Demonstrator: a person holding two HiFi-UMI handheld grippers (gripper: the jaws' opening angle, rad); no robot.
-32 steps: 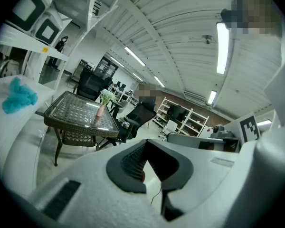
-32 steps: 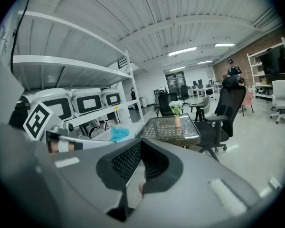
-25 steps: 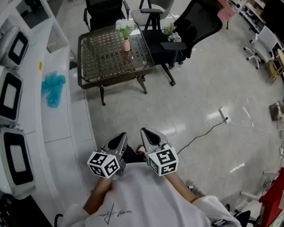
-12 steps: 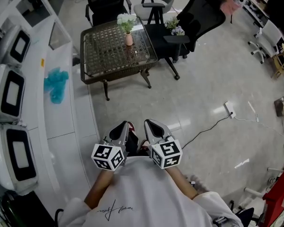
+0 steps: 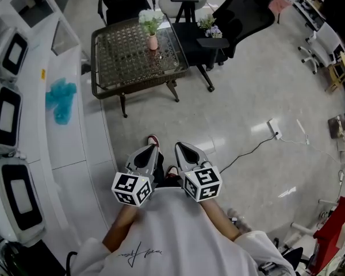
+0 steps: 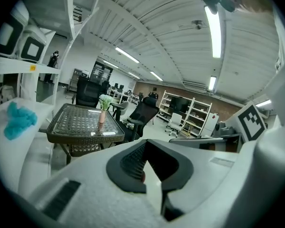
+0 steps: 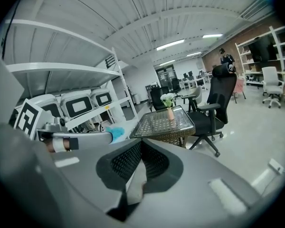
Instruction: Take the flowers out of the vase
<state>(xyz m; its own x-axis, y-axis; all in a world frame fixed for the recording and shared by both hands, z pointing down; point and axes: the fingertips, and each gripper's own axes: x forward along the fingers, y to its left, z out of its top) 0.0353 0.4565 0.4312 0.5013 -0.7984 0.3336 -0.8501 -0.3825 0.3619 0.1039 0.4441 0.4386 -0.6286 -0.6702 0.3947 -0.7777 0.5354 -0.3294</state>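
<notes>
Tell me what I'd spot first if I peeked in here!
Up close, the left hand-held gripper and the right hand-held gripper, each with a marker cube, point forward side by side. Farther off, white flowers stand in a pink vase on a woven table. A blue cloth lies on the white counter at the left.

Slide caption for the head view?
Left gripper and right gripper shut, empty, far from the vase of flowers on the table.

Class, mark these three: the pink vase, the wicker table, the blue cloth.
pink vase (image 5: 153, 42), head view, on its body.
wicker table (image 5: 123, 59), head view, on the bare tabletop.
blue cloth (image 5: 60, 99), head view, on its middle.
</notes>
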